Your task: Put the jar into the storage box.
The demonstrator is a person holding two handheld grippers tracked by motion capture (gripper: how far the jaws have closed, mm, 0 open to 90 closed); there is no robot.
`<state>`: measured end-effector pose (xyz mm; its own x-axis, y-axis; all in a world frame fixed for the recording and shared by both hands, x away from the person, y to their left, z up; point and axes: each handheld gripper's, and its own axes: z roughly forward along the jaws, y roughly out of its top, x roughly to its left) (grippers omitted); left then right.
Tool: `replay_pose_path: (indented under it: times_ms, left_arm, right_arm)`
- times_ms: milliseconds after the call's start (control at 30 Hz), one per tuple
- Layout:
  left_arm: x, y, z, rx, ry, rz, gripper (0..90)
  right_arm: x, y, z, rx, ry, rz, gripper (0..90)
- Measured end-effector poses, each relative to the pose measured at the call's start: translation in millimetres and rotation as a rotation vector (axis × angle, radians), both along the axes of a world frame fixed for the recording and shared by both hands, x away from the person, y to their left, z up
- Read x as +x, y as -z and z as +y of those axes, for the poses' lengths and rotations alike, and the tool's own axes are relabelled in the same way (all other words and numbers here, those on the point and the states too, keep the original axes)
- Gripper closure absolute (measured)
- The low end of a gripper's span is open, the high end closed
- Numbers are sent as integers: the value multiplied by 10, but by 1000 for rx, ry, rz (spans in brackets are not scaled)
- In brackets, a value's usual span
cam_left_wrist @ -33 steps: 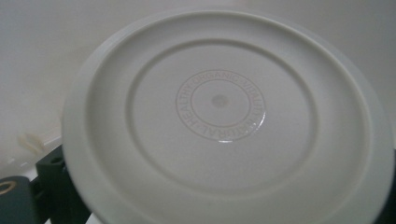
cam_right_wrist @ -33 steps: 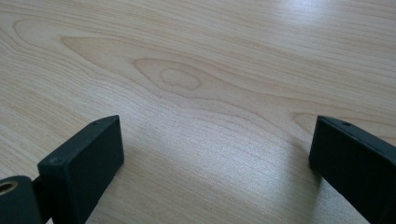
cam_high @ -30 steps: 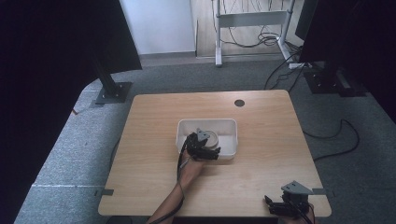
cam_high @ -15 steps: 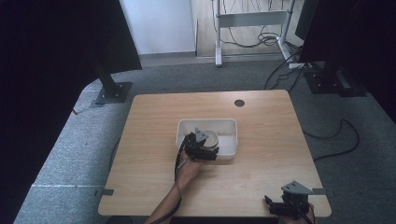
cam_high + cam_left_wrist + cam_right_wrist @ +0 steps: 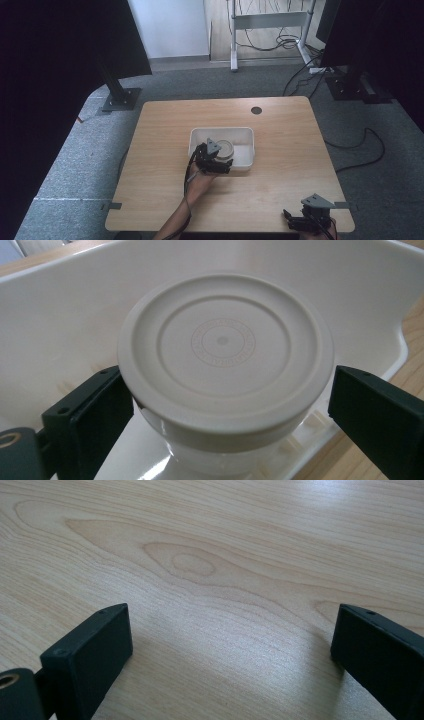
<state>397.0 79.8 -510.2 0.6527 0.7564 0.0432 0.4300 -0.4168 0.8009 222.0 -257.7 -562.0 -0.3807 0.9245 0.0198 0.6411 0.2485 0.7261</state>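
We have a table [image 5: 165, 190] with a white tray [image 5: 245, 134] a little near of its middle, and in the tray's left half a jar [image 5: 227, 149] with a cream lid [image 5: 225, 345]. Our left gripper [image 5: 216, 161] reaches over the tray's near wall; our right gripper [image 5: 310, 220] rests by the table's near right corner, well apart from the tray.

We judge the step in hand to be taking hold of the jar. To do it well, we want the jaws level and centred on the jar, low enough to meet the clear body under the lid's rim and not the lid alone, which might slip or lift off. We close evenly, so neither jaw shoves the jar against the tray's wall, and we keep the lower jaw tips off the tray floor.

In the left gripper view the jar sits between the jaws, which stand wide apart and hold nothing. The left jaw is just beside the lid's rim, perhaps touching it; we cannot tell. The right jaw stands off with a visible gap, so the jar lies left of centre in the opening. The tray's far wall rises close behind the jar.

In the right gripper view the jaws stand wide apart over bare wood, with nothing between them.
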Motion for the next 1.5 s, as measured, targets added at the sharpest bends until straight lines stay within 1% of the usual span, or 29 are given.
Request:
replay_pose_path:
  times_ms: [300,433,1000,1267,1500]
  left_arm:
    - [-57,-2,71,-25,8,-3,45]
    - [-96,-6,94,-22,16,-5,46]
    - [-274,-22,191,-33,39,-23,52]
    - [-379,-49,313,-55,54,-25,53]
    - [-443,-46,403,-53,77,-17,53]
  right_arm:
    - [0,0,0,-1,0,0,27]
    - [0,0,0,0,1,0,27]
    - [0,-1,2,-1,1,1,27]
    - [0,-1,2,-1,2,2,27]
    - [0,-2,3,-1,2,2,27]
